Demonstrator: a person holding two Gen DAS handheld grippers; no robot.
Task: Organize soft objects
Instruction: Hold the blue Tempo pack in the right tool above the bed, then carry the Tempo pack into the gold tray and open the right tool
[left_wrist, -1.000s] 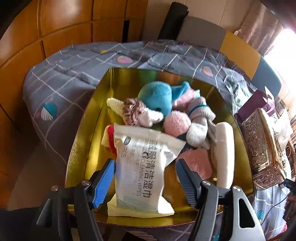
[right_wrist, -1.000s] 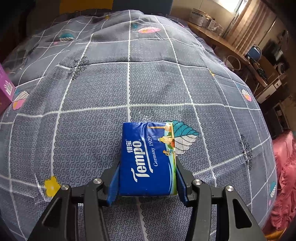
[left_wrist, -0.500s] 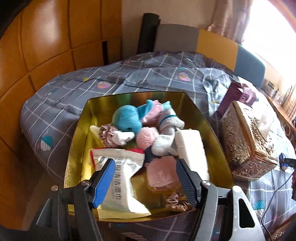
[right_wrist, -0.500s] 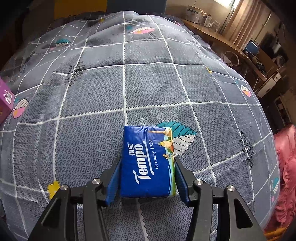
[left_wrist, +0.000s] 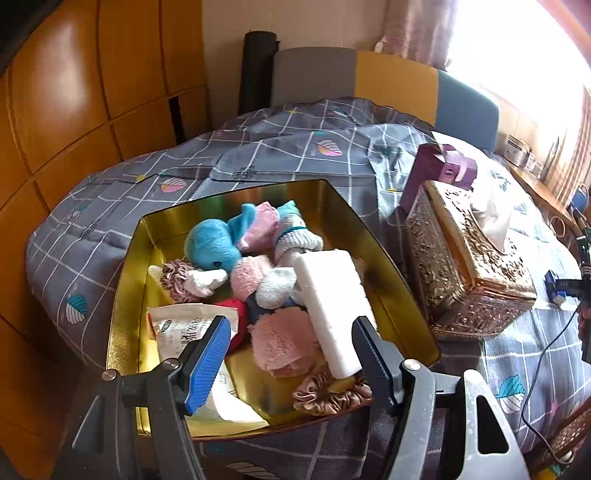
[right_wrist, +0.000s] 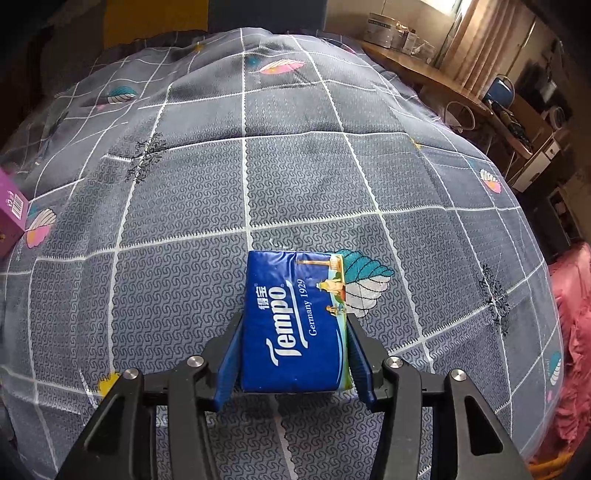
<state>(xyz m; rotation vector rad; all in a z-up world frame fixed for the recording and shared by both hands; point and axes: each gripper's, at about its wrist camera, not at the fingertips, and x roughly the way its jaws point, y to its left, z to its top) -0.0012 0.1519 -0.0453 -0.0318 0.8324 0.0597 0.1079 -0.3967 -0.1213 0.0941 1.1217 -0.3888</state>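
Bedcover (left_wrist: 295, 155) in grey with a white grid fills both views, and I read them from the left side to the right.

On the left wrist view, my left gripper (left_wrist: 291, 339) hangs above the gold tin (left_wrist: 125, 288), with its jaws standing wide and nothing between the blue pads. At the near left corner of the tin lies the white pack of wet wipes (left_wrist: 177, 328), partly behind the left pad. Beyond it I see a blue plush toy (left_wrist: 212, 242), a dusty pink scrunchie (left_wrist: 177, 275), and a heap of pink and white socks (left_wrist: 273, 280). To the right of them a white foam block (left_wrist: 328, 295) lies on the heap and slopes toward the near rim. A satin scrunchie (left_wrist: 328, 395) rests at the near right edge of the tin. Just beside the tin on the right stands an ornate gold tissue box (left_wrist: 461, 266), and behind that box a purple box (left_wrist: 439, 173).

On the right wrist view, the right gripper (right_wrist: 295, 354) points down at the bedcover and its two pads press on the sides of the blue Tempo tissue pack (right_wrist: 295, 317). I cannot tell whether the pack rests on the cover or is lifted a little. At the far left edge one corner of the purple box is in sight, well apart from the pack.
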